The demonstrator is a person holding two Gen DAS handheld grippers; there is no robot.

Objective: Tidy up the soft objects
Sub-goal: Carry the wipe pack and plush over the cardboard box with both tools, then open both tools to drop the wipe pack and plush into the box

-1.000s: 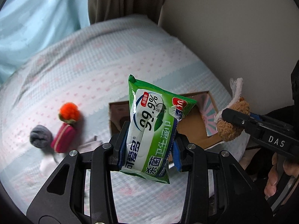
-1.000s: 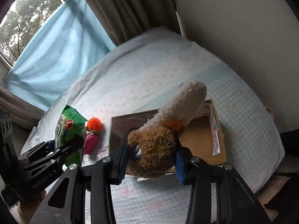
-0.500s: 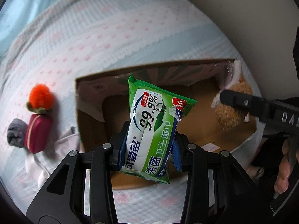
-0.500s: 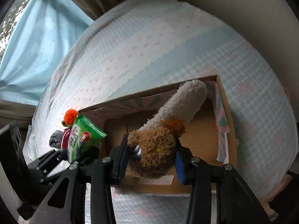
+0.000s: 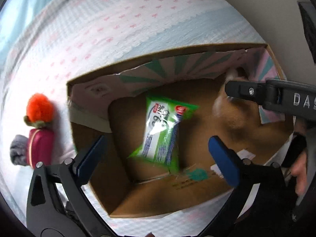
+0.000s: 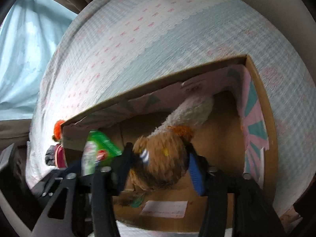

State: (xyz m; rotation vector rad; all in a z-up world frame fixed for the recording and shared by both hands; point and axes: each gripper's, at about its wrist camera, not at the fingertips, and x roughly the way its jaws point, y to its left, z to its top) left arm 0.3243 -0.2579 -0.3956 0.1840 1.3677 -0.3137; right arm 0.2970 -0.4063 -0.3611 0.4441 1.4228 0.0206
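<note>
My left gripper hangs over an open cardboard box and its jaws are opening wide. The green pack of wipes is below them inside the box, blurred and touching neither pad. In the right wrist view, my right gripper is also over the box. Its jaws are opening with the brown and white plush toy still between them, the white end pointing to the far corner. The pack shows at the left. One right finger crosses the left wrist view.
The box lies on a bed with a pale blue and pink cover. Left of the box lie an orange pom-pom toy on a maroon body and a grey soft item. A hand shows at the right. A blue curtain hangs behind.
Both grippers came down over the box. The left jaws spread and let go of the wipes pack, which dropped into the box. The right jaws widened around the plush toy.
</note>
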